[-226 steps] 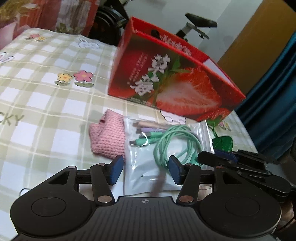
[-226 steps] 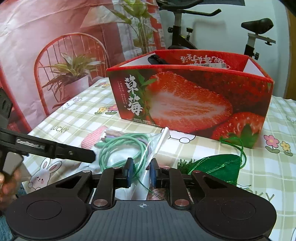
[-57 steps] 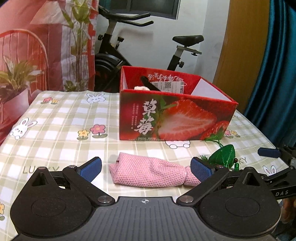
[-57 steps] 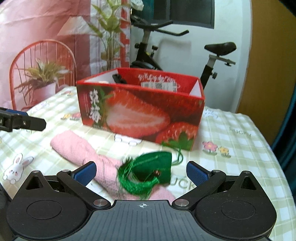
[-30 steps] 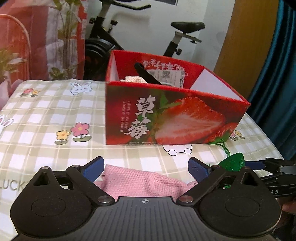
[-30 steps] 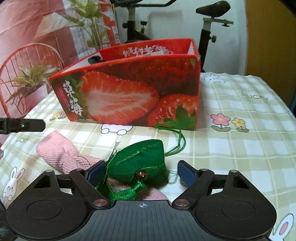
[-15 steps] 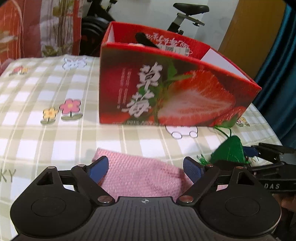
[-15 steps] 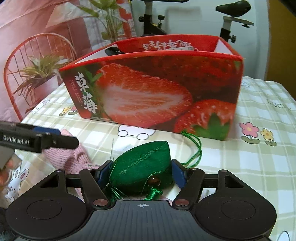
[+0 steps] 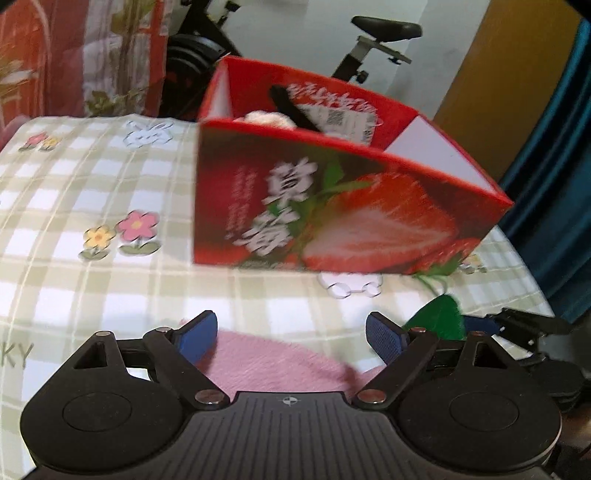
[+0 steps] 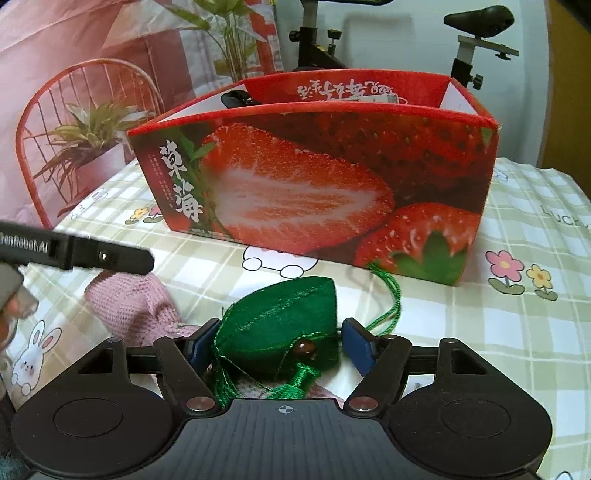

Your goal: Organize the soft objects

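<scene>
A pink knitted cloth lies on the checked tablecloth in front of the red strawberry box. My left gripper hangs low over the cloth, open, with a blue pad near each end of it. A green fabric pouch with a tassel and cord rests on the cloth's other end. It sits between the pads of my right gripper, whose jaws are opening. The left pad touches the pouch and the right pad stands a little off it. The box stands just behind.
The box holds a white knitted item, a black object and a printed packet. An exercise bike stands behind the table and a blue curtain hangs at the right. The left gripper's finger reaches in over the cloth.
The left gripper has come lower and closer over the pink cloth, its pads slightly narrower. The right pads closed onto the green pouch, and the right one has since eased off.
</scene>
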